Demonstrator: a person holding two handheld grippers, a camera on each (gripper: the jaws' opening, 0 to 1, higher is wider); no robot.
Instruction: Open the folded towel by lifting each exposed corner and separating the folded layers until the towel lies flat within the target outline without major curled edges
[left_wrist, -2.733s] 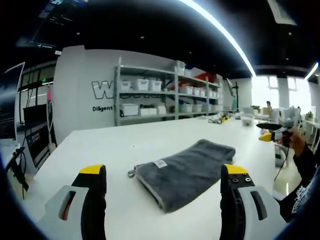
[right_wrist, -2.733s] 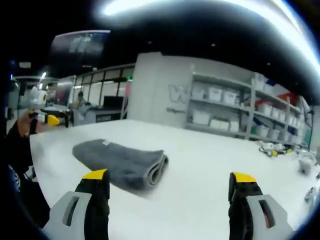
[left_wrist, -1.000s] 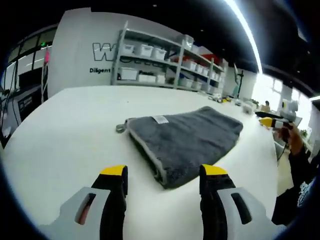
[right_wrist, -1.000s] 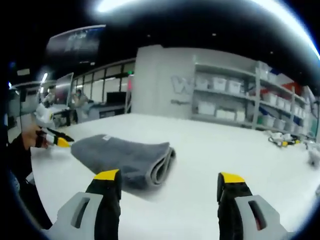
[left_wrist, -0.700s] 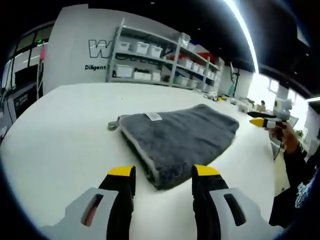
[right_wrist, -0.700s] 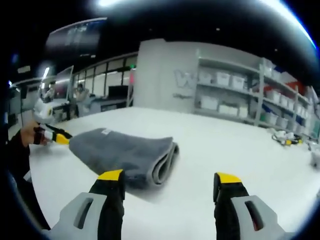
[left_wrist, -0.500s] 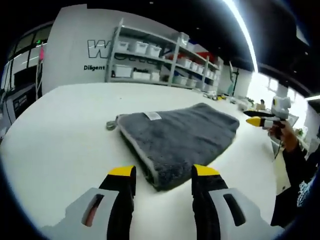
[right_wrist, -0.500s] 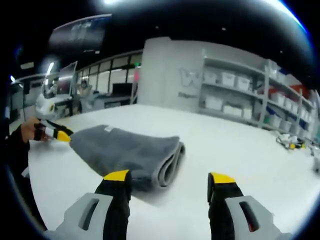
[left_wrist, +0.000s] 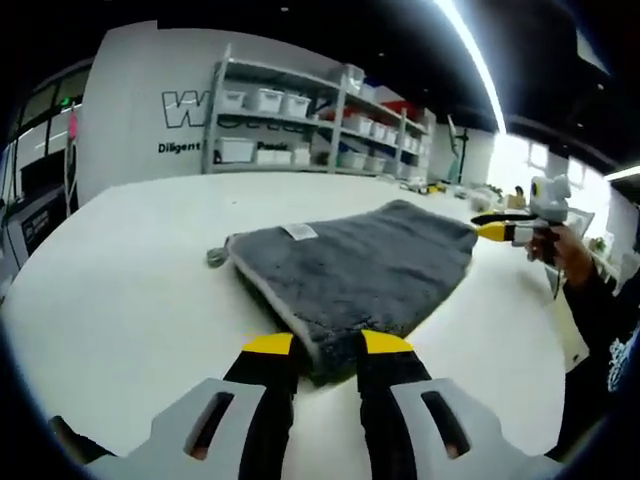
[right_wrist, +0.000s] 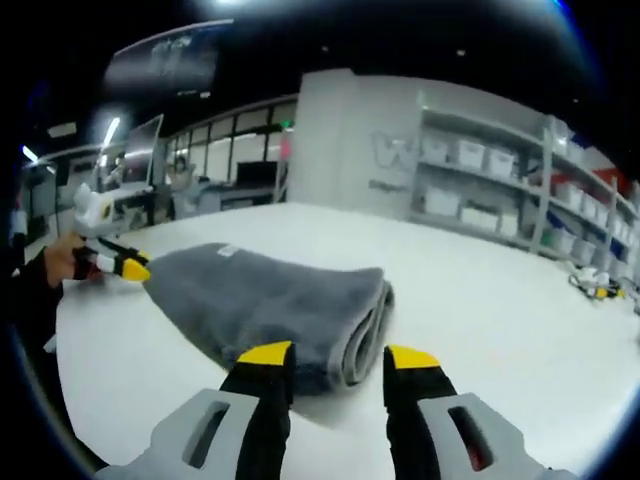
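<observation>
A grey towel (left_wrist: 350, 265), folded, lies on the white table (left_wrist: 120, 290), with a white label (left_wrist: 297, 231) and a hanging loop (left_wrist: 215, 257) at its far left corner. My left gripper (left_wrist: 326, 344) has its jaws narrowed around the towel's near corner, which fills the gap; whether they press on it I cannot tell. In the right gripper view the towel (right_wrist: 260, 295) shows its rolled, layered end near the camera. My right gripper (right_wrist: 338, 355) stands open at that end, jaws narrow, a gap left beside the layers. Each gripper also shows from the other side: right gripper (left_wrist: 480, 225), left gripper (right_wrist: 128, 266).
Metal shelving with white bins (left_wrist: 290, 130) stands behind the table against a lettered wall. A hand (left_wrist: 558, 255) and dark sleeve hold the right gripper by the table's right edge. Small items (right_wrist: 598, 290) lie far off on the table.
Both grippers have moved in onto the towel, the left to its near corner, the right to its layered end. Both pairs of jaws have narrowed a lot. The towel has stayed folded.
</observation>
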